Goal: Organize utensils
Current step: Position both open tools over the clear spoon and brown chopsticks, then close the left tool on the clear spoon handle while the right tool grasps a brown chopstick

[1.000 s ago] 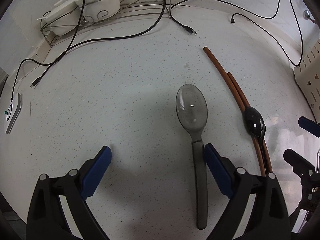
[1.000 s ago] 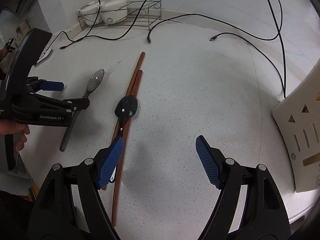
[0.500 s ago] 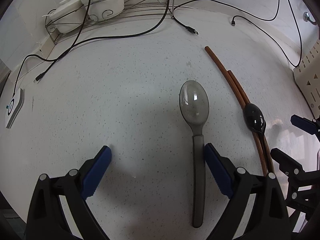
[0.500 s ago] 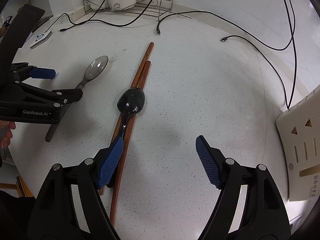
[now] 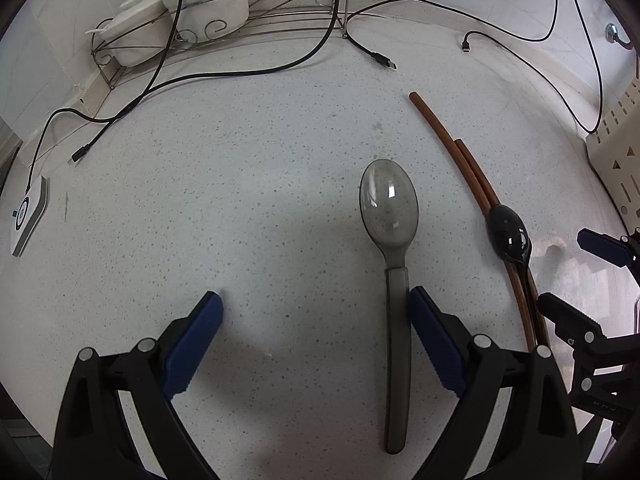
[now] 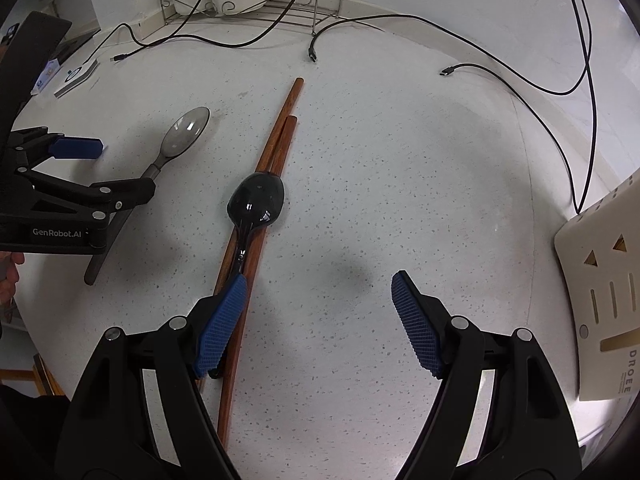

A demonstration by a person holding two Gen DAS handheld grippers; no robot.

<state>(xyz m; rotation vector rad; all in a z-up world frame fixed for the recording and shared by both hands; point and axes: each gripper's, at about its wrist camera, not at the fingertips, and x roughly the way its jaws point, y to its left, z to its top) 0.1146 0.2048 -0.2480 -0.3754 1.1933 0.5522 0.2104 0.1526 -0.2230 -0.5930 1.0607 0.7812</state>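
Bare countertop (image 6: 400, 184) right of chopsticks (image 6: 276, 152)

We have swung our right tongs (image 6: 316, 316) toward the counter's (image 6: 400, 160) rear; the black spoon (image 6: 256, 204) now appears more centred.

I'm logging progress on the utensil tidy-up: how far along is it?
Nothing looks sorted yet. The grey plastic spoon, glossy black spoon and two brown wooden chopsticks all lie loose on the speckled white counter. Both the left gripper and right gripper are open and empty, so every pickup remains.
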